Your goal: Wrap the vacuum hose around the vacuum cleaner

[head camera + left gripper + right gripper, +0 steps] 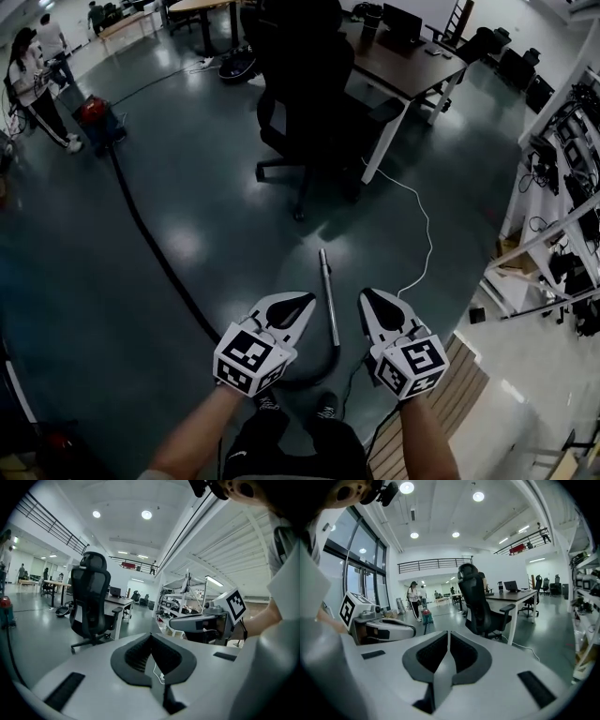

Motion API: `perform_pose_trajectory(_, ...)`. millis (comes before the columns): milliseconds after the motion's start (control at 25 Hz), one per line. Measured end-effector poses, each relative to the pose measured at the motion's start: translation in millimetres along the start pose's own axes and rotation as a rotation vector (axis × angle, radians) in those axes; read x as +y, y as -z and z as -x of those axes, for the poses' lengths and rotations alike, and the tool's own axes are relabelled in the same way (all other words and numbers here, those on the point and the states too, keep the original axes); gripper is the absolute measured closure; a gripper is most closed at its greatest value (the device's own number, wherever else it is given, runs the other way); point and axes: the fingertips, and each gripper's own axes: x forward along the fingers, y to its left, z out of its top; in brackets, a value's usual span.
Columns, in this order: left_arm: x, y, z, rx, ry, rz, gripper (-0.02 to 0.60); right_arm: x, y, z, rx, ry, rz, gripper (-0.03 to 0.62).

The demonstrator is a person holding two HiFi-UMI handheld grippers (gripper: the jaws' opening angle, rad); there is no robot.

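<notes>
- Head view: the white left gripper (307, 299) with black pads and the matching right gripper (367, 294) were held side by side low over the dark glossy floor (112, 281), each closed tight on nothing
- Between them on the floor lay the silver metal wand tube (328, 292); the long black vacuum hose (150, 239) curved from it under the grippers and ran away to the small red vacuum cleaner (91, 111) far off at upper left, near a standing person (33, 80)
- A black office chair (305, 94) stood at a dark-topped desk on white legs (412, 70), with a thin white cable (424, 225) trailing across the floor nearby
- Left gripper view: its jaws met tip to tip and were empty; the chair stood beyond, and the right gripper showed at the right
- Right gripper view: its jaws were likewise together with nothing between them; the vacuum cleaner sat far back on the floor beside the person, well apart from both grippers, with the left gripper at the left
</notes>
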Motion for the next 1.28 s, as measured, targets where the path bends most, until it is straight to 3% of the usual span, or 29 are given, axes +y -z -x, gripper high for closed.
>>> perform_pose_trajectory(320,30,152,-87,0.112,-0.029,0.057,0.575,-88,173,-59,0.173,0.011,-0.020,0.588)
perform_pose_trajectory(520,51,268,-139,0.183,-0.034,0.083,0.575,-129,305,-98,0.272,0.006,-0.060,0.528)
perform_pose_trajectory(720,71,370,-179,0.259,-0.040,0.098,0.575,-160,416,-135,0.348,0.003,-0.090,0.508)
perform_pose_trajectory(960,96,474,-223,0.313,-0.036,0.087,0.575,-200,535,-187,0.418,0.011,-0.098,0.503)
perform_pose_trajectory(1120,113,534,-247,0.338,-0.040,0.090,0.575,-219,613,-218,0.497,-0.004,-0.099,0.440)
perform_pose_trajectory(1280,123,580,-268,0.365,-0.046,0.098,0.575,-236,669,-238,0.539,0.001,-0.111,0.427)
